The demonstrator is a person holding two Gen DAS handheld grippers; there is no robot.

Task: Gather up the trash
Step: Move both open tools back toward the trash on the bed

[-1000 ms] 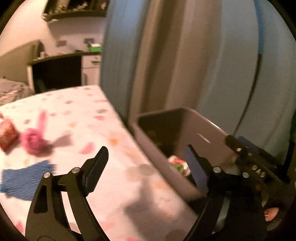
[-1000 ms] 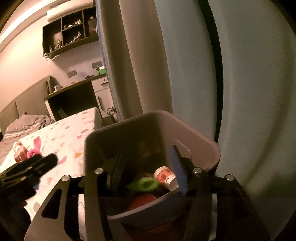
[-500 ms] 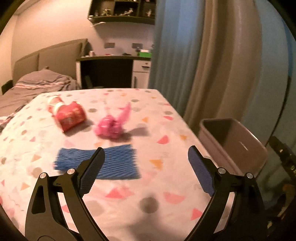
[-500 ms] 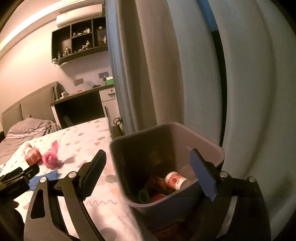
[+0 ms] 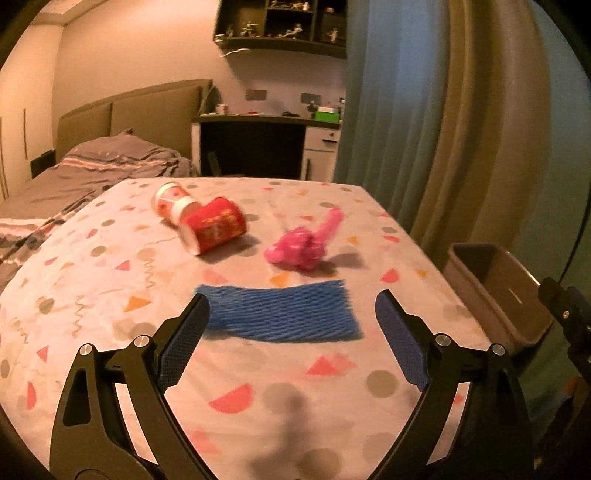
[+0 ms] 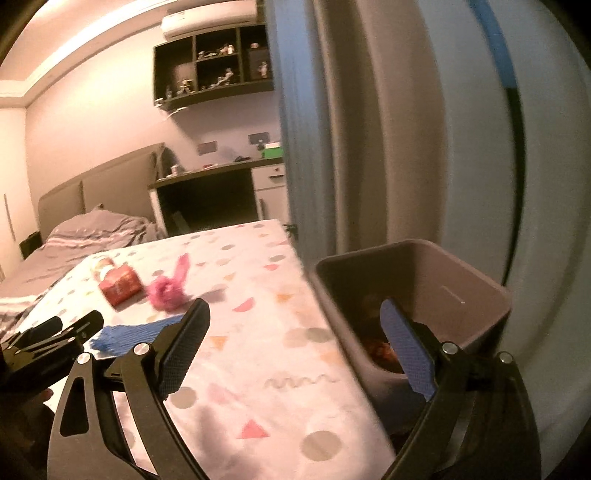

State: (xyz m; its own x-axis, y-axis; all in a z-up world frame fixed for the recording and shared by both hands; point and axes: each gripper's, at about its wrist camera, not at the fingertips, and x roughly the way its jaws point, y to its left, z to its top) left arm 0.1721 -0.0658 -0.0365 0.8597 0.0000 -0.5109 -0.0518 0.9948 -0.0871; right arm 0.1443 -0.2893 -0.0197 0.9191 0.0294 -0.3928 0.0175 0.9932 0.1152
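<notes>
A flat blue foam net (image 5: 277,314) lies on the patterned tablecloth (image 5: 110,295), just beyond my open left gripper (image 5: 291,299). Behind the net sit a crumpled pink net (image 5: 301,247), a red paper cup (image 5: 214,229) on its side and a small white-and-red cup (image 5: 168,199). The grey bin (image 5: 495,291) stands off the table's right edge. In the right wrist view my right gripper (image 6: 293,306) is open and holds nothing, straddling the table edge and the bin (image 6: 417,295), which has reddish trash (image 6: 380,349) inside. The blue net (image 6: 125,334), pink net (image 6: 168,291) and red cup (image 6: 120,284) lie to the left.
Curtains (image 5: 424,147) hang close behind the bin. A bed (image 5: 92,166) and a dark desk (image 5: 258,147) stand beyond the table's far edge, under a wall shelf (image 5: 284,22). The left gripper's body (image 6: 55,339) shows at the left of the right wrist view.
My right gripper opened wide, dropped a green item into the bin and drew back. My left gripper swung left from the bin toward the blue net on the table.
</notes>
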